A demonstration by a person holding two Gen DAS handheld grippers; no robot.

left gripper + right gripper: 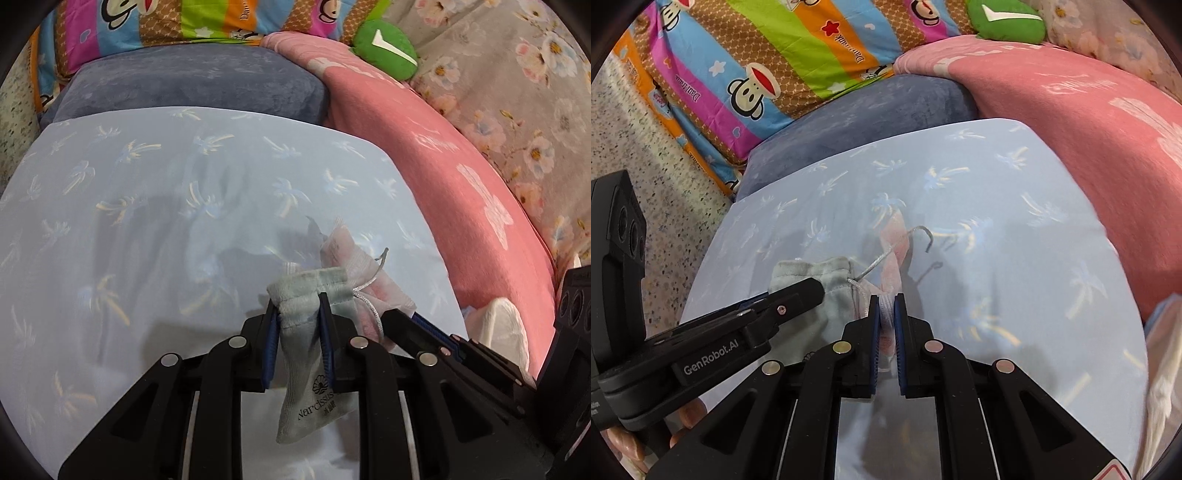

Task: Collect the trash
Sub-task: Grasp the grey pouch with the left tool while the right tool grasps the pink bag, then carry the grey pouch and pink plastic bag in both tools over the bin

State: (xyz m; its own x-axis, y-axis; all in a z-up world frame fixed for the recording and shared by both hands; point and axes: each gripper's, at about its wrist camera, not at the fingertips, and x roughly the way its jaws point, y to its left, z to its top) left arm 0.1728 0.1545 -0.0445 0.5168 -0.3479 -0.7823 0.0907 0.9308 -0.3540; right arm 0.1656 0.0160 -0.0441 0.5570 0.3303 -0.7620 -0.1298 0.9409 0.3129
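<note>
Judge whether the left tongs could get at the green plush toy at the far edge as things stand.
Probably not: the left tongs are shut on the grey drawstring pouch, and the green plush toy lies well beyond the pink blanket.

A bedroom in a home, seen over a made-up bed.
A light blue palm-print sheet (pixel 147 221) fills the middle; a pink blanket (pixel 443 177) lies at right, a grey-blue pillow (pixel 199 85) above, a striped cartoon-monkey quilt (pixel 768 66) along the top, and a green plush toy (pixel 386 51) at upper right.
</note>
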